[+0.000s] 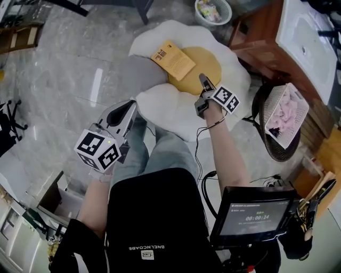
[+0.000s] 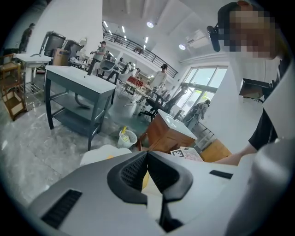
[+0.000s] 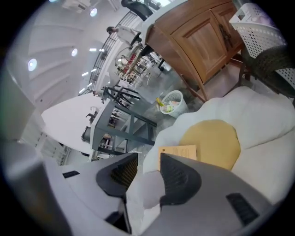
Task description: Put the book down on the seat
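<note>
Close above the person's knees, the left gripper (image 1: 129,108) hovers with its jaws pressed together on nothing, tips meeting in the left gripper view (image 2: 147,154). Farther out and to the right, the right gripper (image 1: 204,81) reaches over the egg-shaped seat (image 1: 160,101), its jaws apart and empty (image 3: 147,159). Just beyond its tips the book (image 1: 173,59) lies flat on the seat, straddling the yellow centre and the white edge on the far left. A small wastebasket (image 1: 213,10) stands behind the seat, a wooden cabinet (image 1: 261,37) at far right.
</note>
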